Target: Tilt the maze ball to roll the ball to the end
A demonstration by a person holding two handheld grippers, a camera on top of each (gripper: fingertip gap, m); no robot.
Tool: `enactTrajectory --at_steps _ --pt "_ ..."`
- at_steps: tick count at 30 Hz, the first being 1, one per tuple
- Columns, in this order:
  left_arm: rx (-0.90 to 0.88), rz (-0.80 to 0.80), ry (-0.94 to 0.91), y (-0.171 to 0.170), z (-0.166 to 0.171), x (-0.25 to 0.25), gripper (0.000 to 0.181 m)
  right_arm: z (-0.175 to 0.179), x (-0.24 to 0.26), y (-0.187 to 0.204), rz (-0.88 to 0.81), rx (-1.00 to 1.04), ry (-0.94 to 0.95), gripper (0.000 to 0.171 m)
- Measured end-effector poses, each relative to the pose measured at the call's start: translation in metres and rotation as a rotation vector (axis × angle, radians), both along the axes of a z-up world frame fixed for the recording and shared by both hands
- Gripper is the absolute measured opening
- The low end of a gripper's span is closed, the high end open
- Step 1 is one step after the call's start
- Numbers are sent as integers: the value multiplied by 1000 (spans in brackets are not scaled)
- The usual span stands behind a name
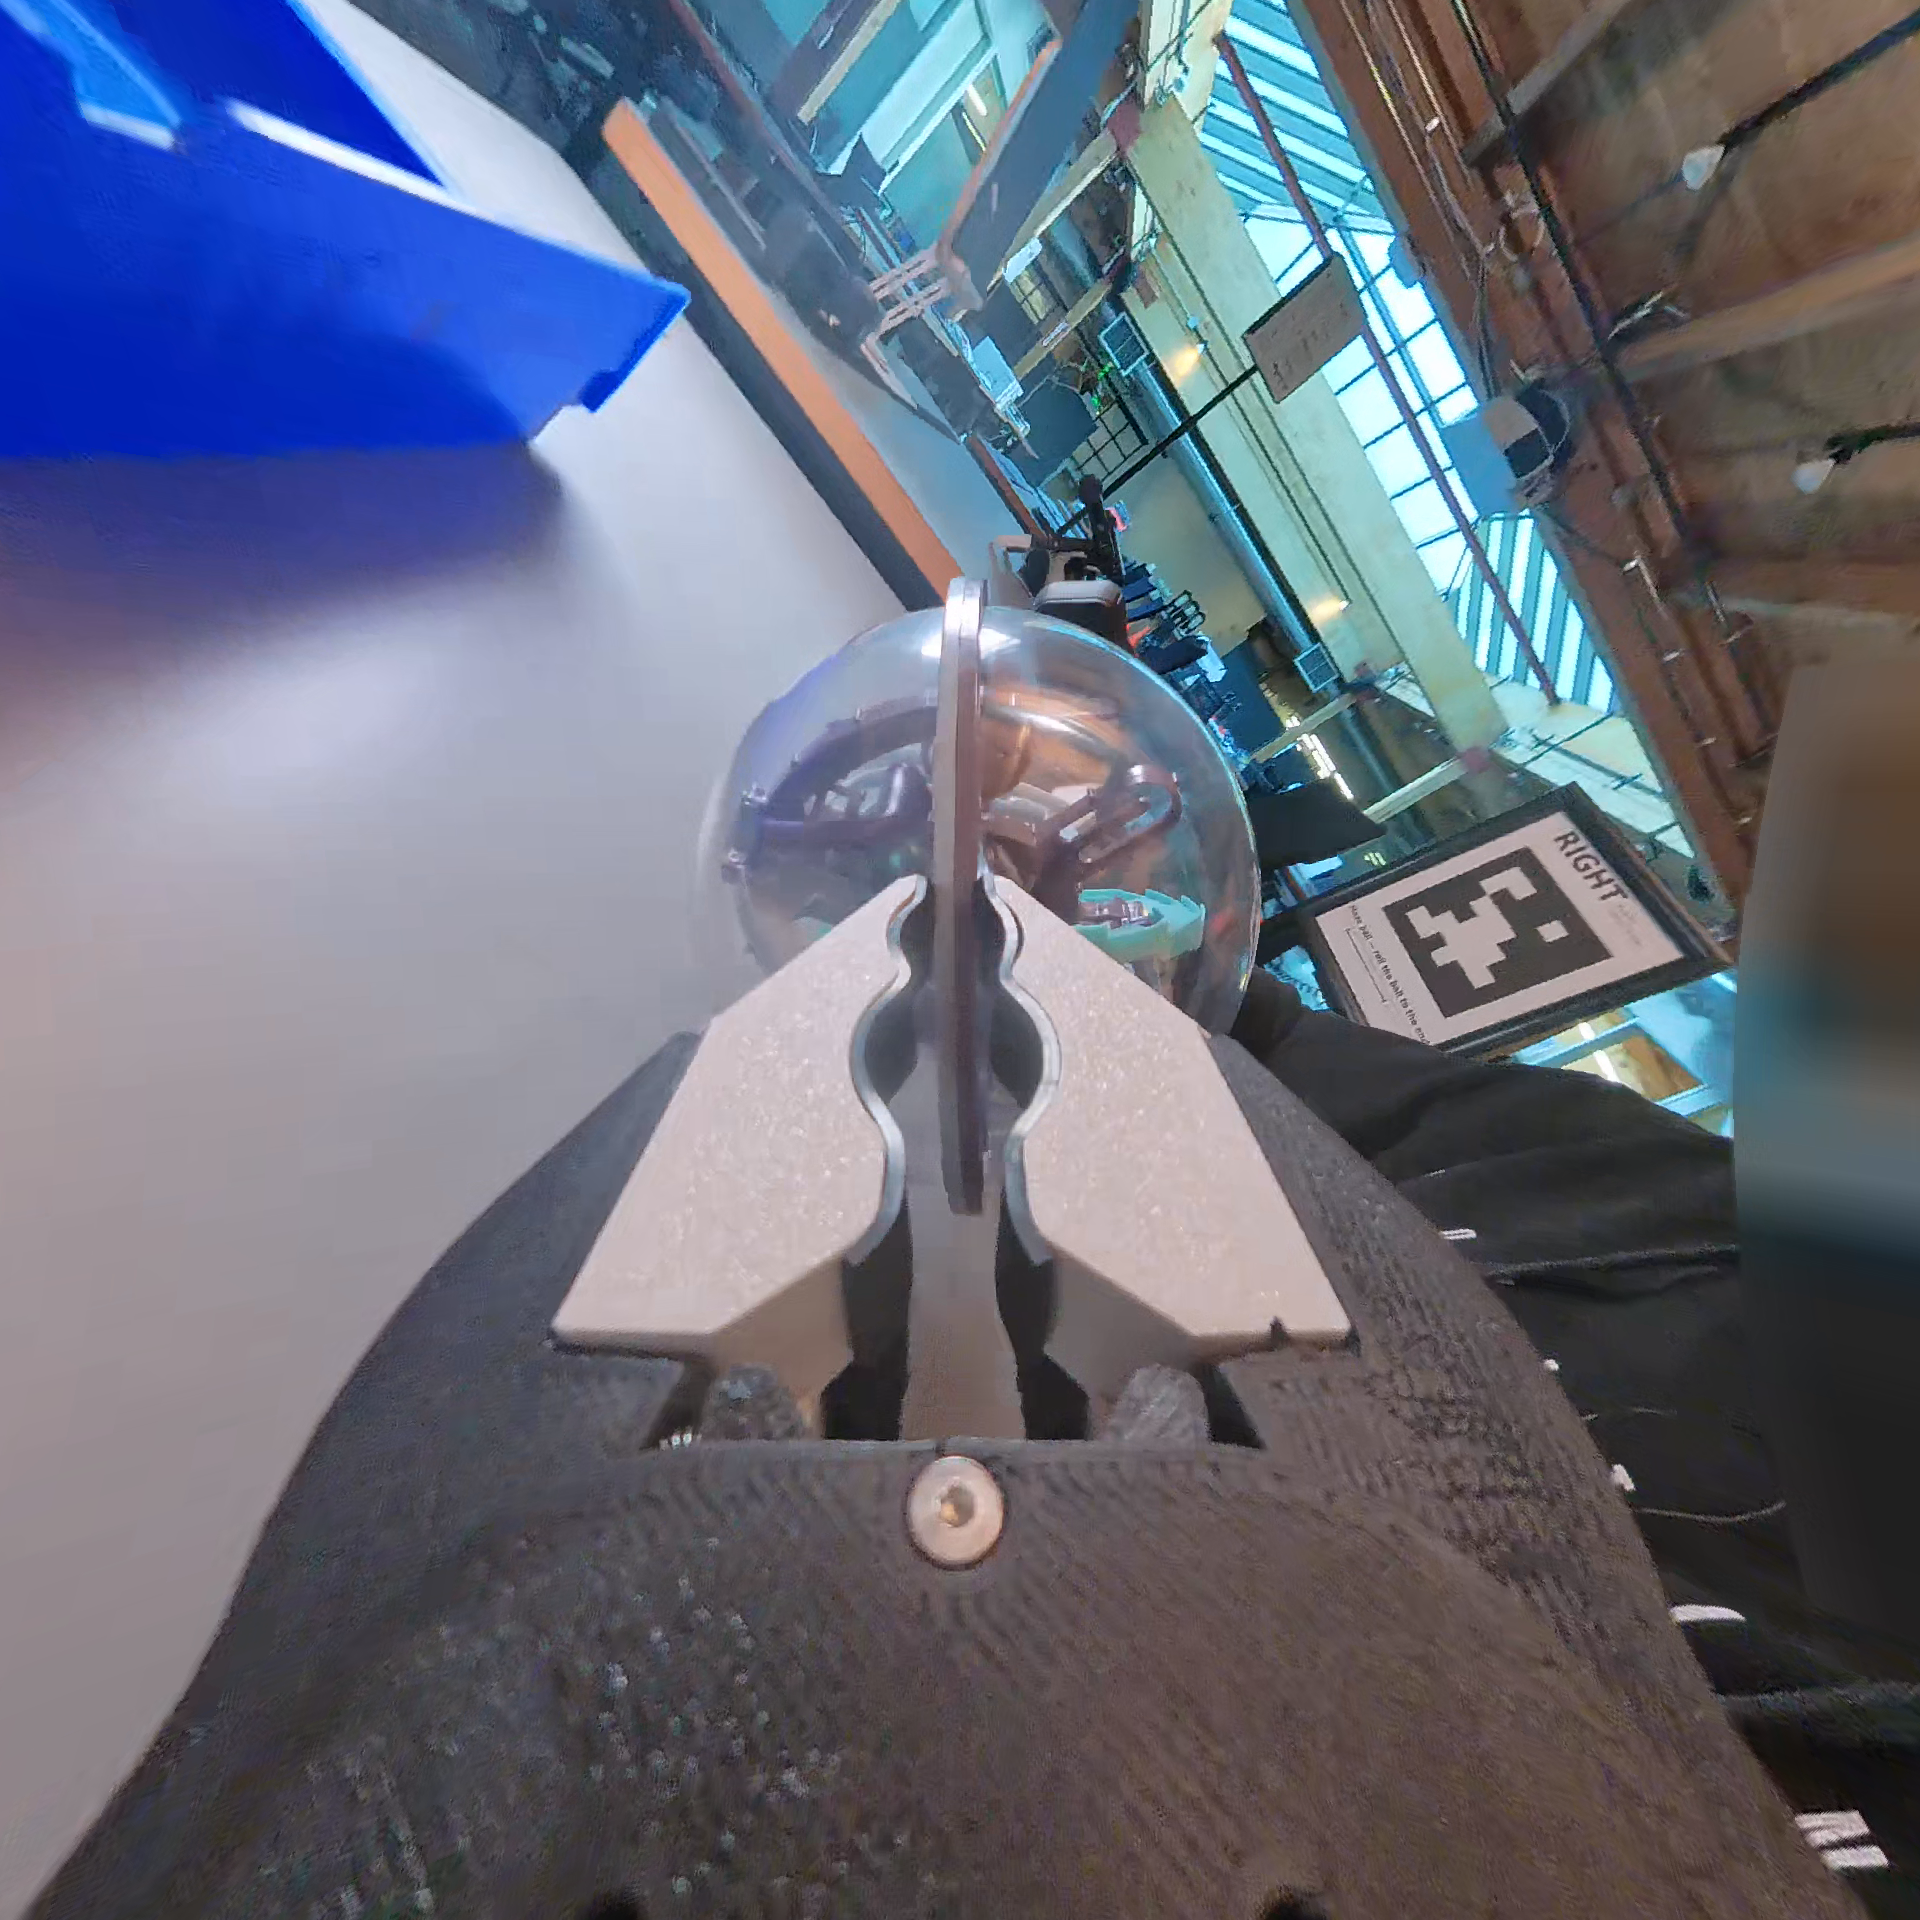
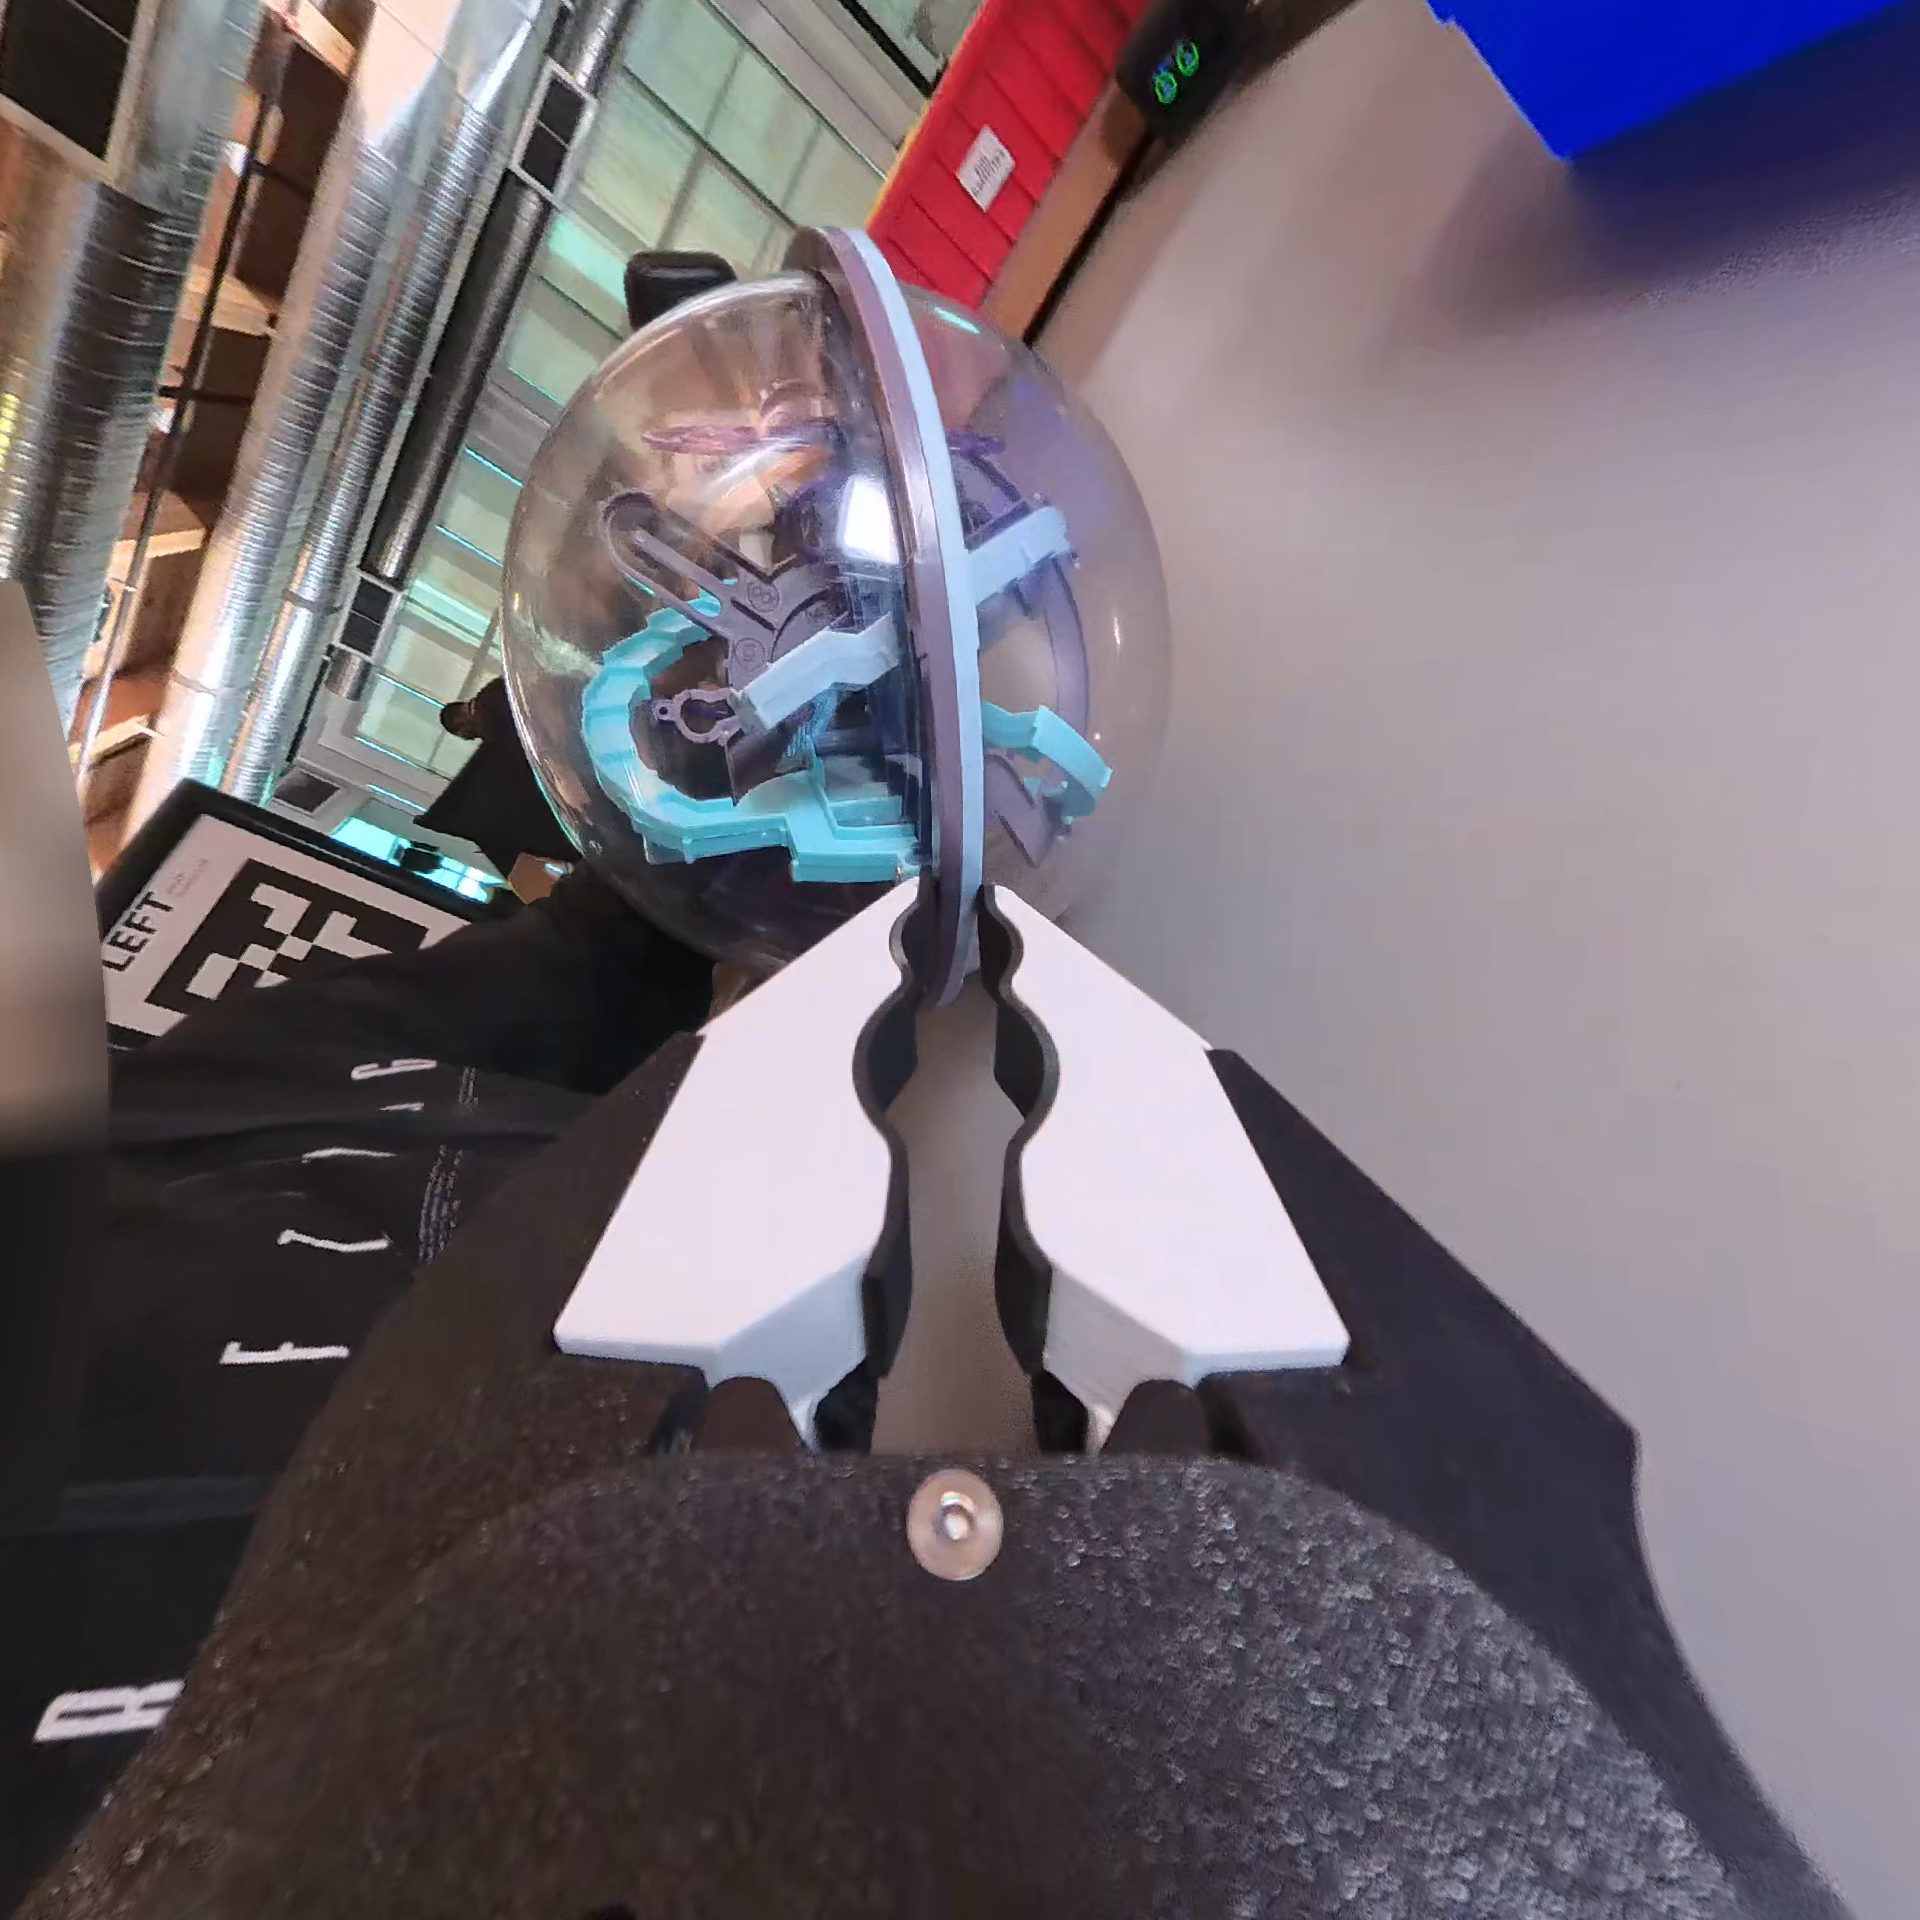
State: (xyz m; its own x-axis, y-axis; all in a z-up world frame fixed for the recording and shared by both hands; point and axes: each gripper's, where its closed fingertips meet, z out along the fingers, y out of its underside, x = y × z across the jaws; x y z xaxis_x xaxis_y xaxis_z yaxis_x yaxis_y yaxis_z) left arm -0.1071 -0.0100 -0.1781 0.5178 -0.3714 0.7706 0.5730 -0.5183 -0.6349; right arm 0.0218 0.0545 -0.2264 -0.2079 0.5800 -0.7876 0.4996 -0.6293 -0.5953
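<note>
The maze ball (image 1: 1101,831) is a clear sphere with teal and purple tracks inside and a flat grey rim around its middle. It is held up off the grey table, turned on its side. My left gripper (image 1: 958,904) is shut on the rim, which runs deep between the white fingers (image 1: 790,1122). My right gripper (image 2: 951,914) is shut on the opposite edge of the rim of the maze ball (image 2: 727,623), pinching it at the fingertips. The small ball inside does not show.
A blue bin (image 1: 260,281) stands on the grey table (image 1: 364,831), also a blue patch in the right wrist view (image 2: 1714,62). A red bin (image 2: 997,156) sits past the table edge. A person's dark sleeves (image 1: 1558,1195) show, and marker cards on the other grippers.
</note>
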Motion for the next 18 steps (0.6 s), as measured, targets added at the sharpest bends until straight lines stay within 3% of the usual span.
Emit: enactTrajectory --at_steps 5,10,13,18 --pt "-43 5 -61 5 -24 -3 5 -19 0 5 12 -32 -53 5" --pt "-59 2 -106 7 -34 -5 5 -15 -6 23 -30 130 3 8" --pt "-58 11 -122 10 -35 -9 5 2 -8 33 -65 300 126 35" --pt "-29 39 -160 14 -30 -13 5 38 -6 20 -101 763 374 82"
